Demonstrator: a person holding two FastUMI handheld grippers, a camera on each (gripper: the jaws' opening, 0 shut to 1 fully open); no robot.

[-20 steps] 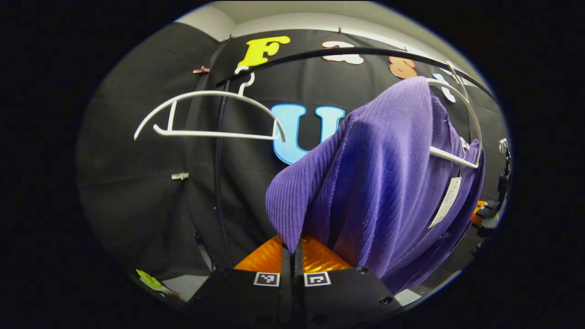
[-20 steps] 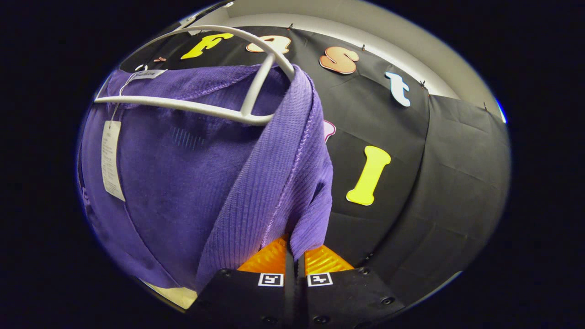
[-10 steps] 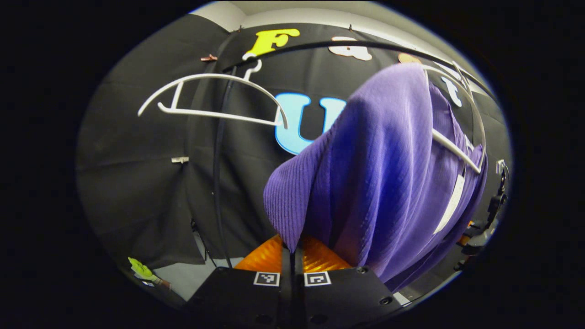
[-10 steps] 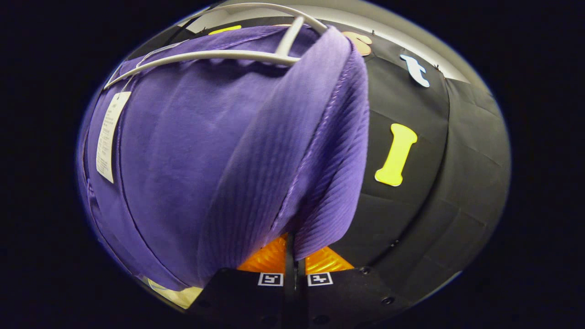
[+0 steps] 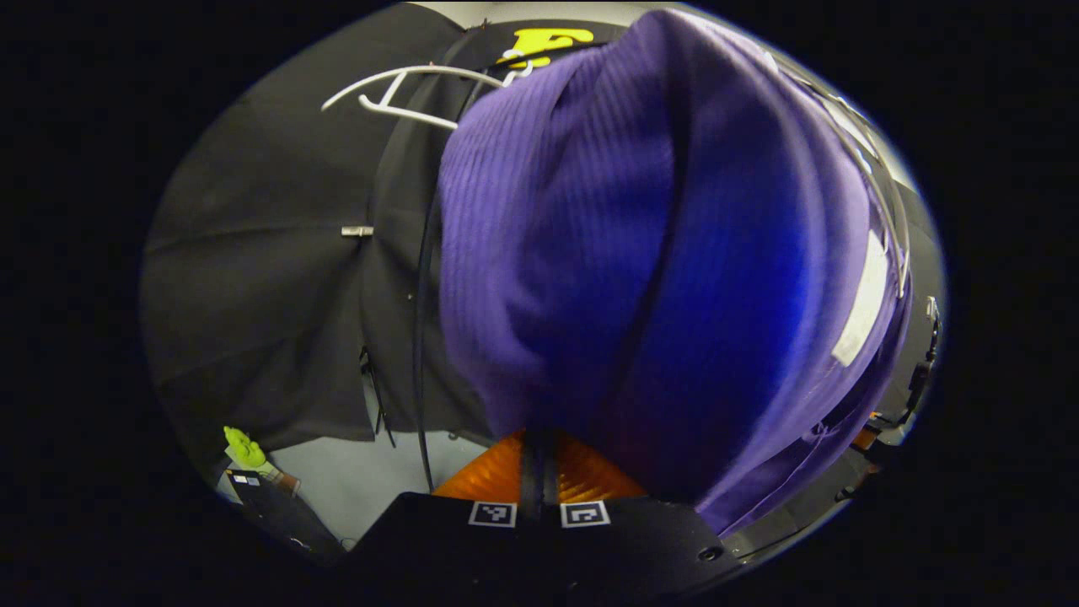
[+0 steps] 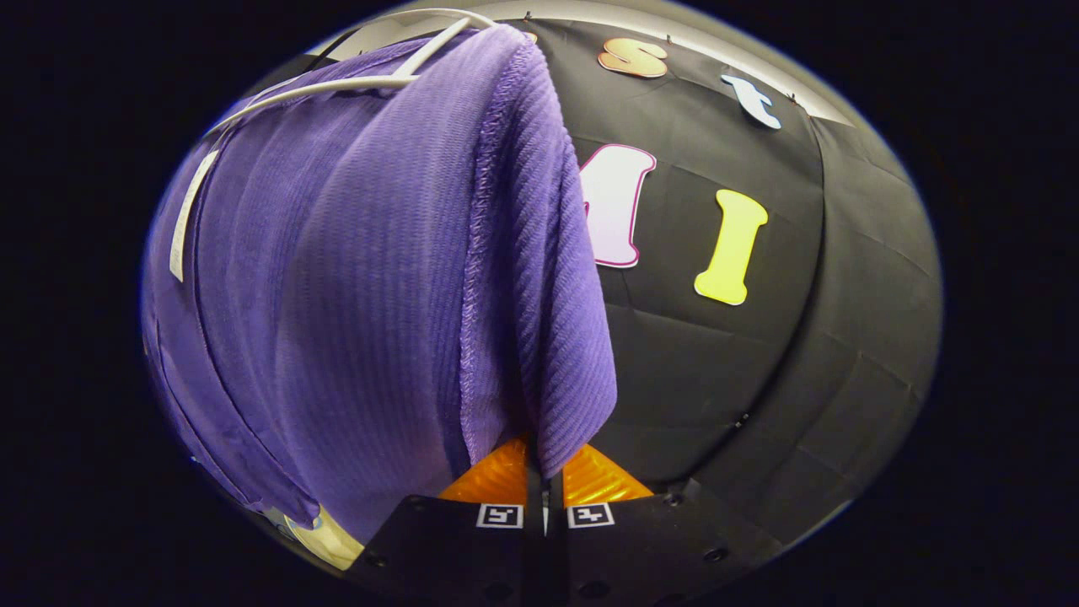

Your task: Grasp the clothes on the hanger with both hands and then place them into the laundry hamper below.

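Between the two tools hangs the purple garment (image 5: 666, 253), stretched upward from each grasp to the white hanger (image 6: 337, 83) that carries it. Seen from the left gripper view, the left tool (image 5: 538, 447) has its two fingers closed together with a fold of the ribbed cloth going down between them, so it grips the garment's lower edge on its own side. From the right gripper view, the right tool (image 6: 539, 459) is likewise closed, and the stitched edge of the garment (image 6: 405, 278) runs straight down into the narrow gap between its fingers.

What the coming move turns on is that the garment lies above and forward of both tools, its long axis running up from the grips to the hanger, whose bars cross the top of the cloth in the right gripper view. A pale tag (image 5: 860, 312) hangs on the inner side of the cloth. A second, bare white hanger (image 5: 405, 88) sits on the rail to the left of the garment in the left gripper view.

Neither arm looks clearly nearer; both hold at about the same level under the hanger. My judgement is that the cloth must come off the hanger's shoulders before it can go down. The hamper itself I cannot make out with certainty, so the drop point is not settled from here.
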